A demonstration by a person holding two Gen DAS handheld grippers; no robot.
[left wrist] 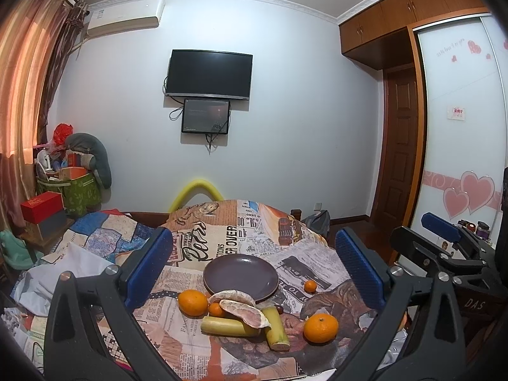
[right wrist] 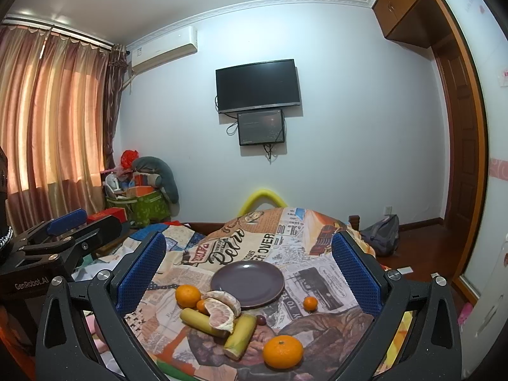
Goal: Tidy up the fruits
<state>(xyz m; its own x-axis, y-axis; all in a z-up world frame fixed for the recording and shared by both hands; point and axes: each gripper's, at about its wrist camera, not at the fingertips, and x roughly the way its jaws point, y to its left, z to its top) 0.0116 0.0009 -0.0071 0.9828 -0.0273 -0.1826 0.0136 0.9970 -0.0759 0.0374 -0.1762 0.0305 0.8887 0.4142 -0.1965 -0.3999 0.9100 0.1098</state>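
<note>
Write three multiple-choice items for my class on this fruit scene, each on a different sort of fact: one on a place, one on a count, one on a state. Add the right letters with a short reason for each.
1. Where does the peeled pomelo segment lie?
A. on the plate
B. across the two yellow-green stalk pieces
C. on the floor

2. How many orange citrus fruits, large and small, are on the cloth?
A. two
B. four
C. six

3. What is on the purple plate?
A. nothing
B. one orange
C. the stalks

Answers: 1 B, it rests on the stalk pieces in front of the plate. 2 B, two large oranges and two small ones show. 3 A, its surface is bare.
</note>
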